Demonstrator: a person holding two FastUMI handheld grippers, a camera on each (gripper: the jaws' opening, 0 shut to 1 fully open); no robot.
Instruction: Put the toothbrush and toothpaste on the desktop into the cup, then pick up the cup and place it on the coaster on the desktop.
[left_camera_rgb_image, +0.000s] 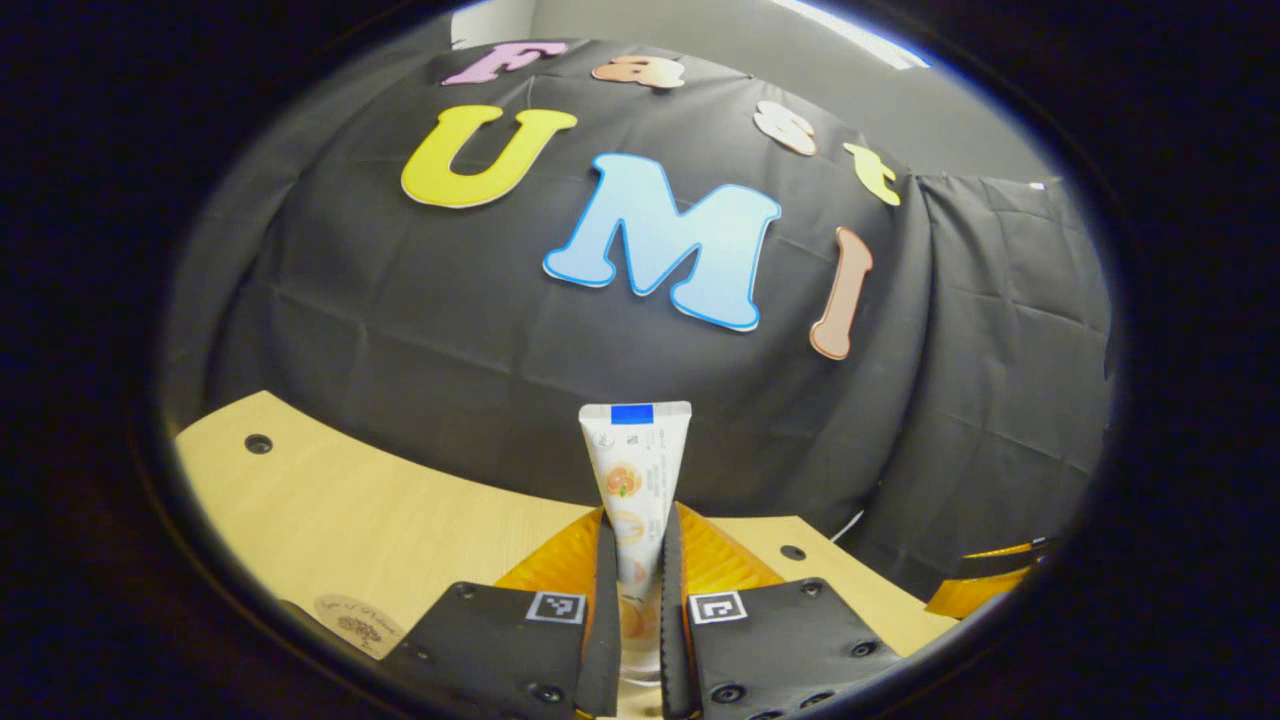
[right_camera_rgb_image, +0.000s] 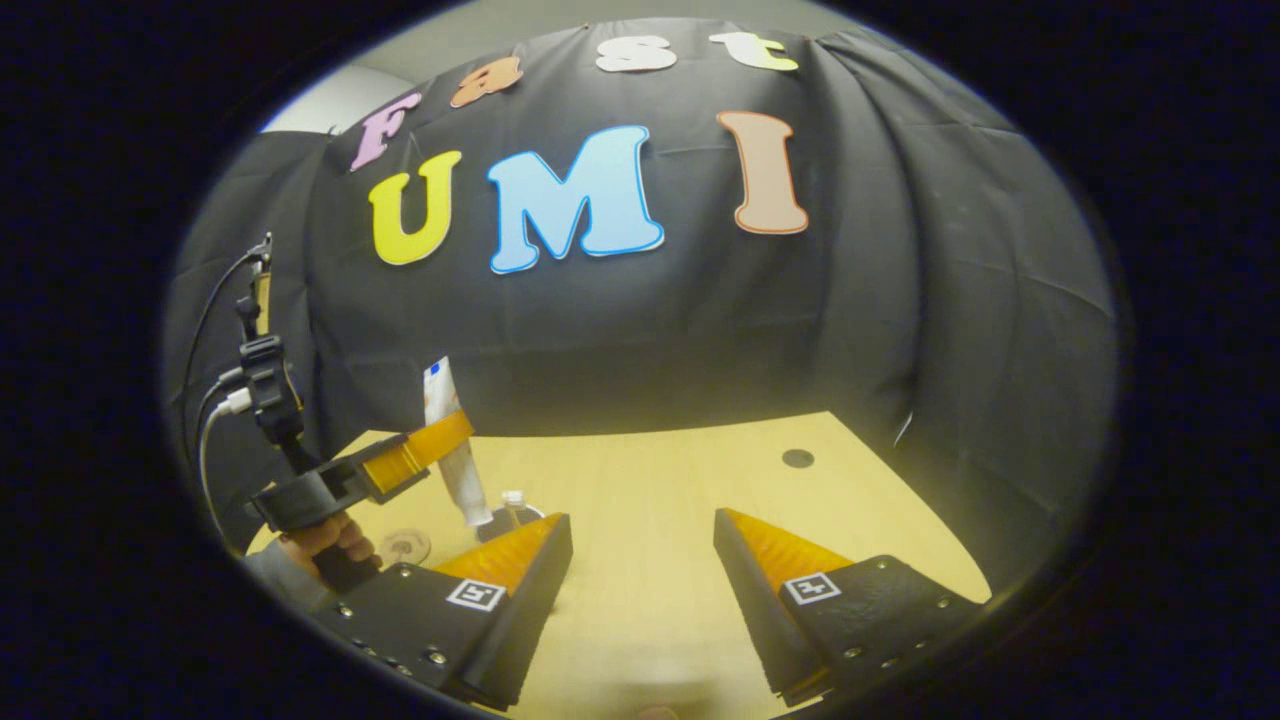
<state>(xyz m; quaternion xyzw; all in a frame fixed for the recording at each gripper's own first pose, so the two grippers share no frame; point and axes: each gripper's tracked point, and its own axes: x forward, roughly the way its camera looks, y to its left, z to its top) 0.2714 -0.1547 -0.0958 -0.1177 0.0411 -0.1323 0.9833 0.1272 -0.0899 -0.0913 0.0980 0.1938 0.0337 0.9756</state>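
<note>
The table (right_camera_rgb_image: 650, 500) is pale, smooth wood with small dark round holes in it. Three holes show in the left gripper view and one in the right gripper view. Black cloth (right_camera_rgb_image: 900, 300) hangs behind the table as a wall, and a bit of grey room wall (left_camera_rgb_image: 700, 30) shows above it.

There is one white toothpaste tube with orange pictures and a blue mark on its flat end (left_camera_rgb_image: 636, 470). The left gripper (left_camera_rgb_image: 636, 600) has its two fingers closed tight on the tube, one on each side. The tube stands up with the flat end on top, lifted above the table. In the right gripper view the same tube (right_camera_rgb_image: 452, 450) hangs tilted in that gripper (right_camera_rgb_image: 420, 450), cap end down, just above a small dark round thing on the table that may be the cup (right_camera_rgb_image: 515, 520); it is too hidden to tell. A hand (right_camera_rgb_image: 325, 540) holds that gripper.

One round tan coaster with a tree drawing (left_camera_rgb_image: 358, 622) lies flat on the table, near the left edge.

The right gripper (right_camera_rgb_image: 640, 560) has its two fingers wide apart, holding nothing, low over the bare table.
</note>
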